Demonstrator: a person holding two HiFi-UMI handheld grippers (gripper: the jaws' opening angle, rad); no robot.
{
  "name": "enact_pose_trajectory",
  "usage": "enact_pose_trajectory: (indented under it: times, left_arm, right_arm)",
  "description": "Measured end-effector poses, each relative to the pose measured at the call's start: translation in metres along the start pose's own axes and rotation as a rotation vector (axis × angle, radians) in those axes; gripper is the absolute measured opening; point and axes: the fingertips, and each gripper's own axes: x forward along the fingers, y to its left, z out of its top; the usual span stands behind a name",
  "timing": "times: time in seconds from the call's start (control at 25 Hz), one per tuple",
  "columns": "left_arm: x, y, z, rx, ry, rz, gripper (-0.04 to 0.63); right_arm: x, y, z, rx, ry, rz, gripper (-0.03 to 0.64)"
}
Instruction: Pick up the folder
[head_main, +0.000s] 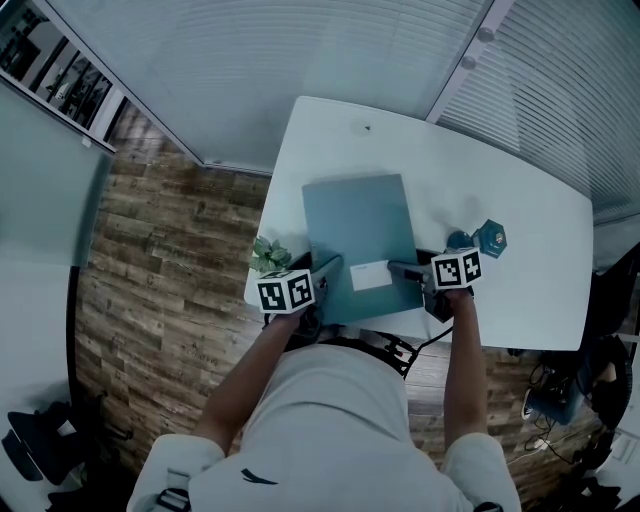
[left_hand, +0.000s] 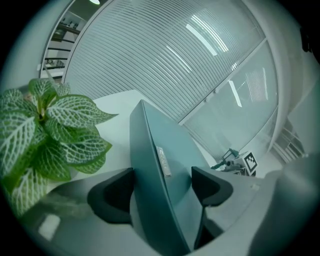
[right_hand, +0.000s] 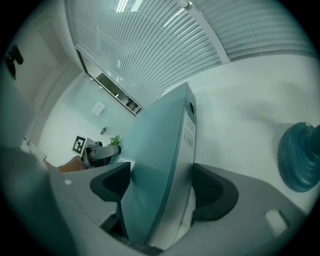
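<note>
A flat teal folder (head_main: 360, 235) with a white label lies on the white table (head_main: 500, 200), its near edge reaching past the table's front edge. My left gripper (head_main: 332, 268) straddles the folder's near left corner. In the left gripper view the folder (left_hand: 160, 145) runs between the wide-set jaws of the left gripper (left_hand: 162, 185). My right gripper (head_main: 405, 270) straddles the near right corner, and the folder (right_hand: 160, 135) fills the gap of the right gripper (right_hand: 161, 182). On both grippers the pads stand close to the folder's faces, with no squeeze to be seen.
A small green plant (head_main: 268, 255) stands at the table's left front corner, close to my left gripper and large in its view (left_hand: 45, 135). Two small teal objects (head_main: 490, 237) sit right of the folder, near my right gripper (right_hand: 300, 160). Wooden floor lies on the left.
</note>
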Motion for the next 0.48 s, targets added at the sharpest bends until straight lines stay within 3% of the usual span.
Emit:
enact_pose_trajectory:
  times: [0.48]
  left_arm:
    - [-0.0029, -0.0017, 0.0007, -0.021, -0.017, 0.026, 0.370]
  right_arm:
    - [-0.0064, 0.0040, -0.0019, 0.005, -0.162, -0.015, 0.387]
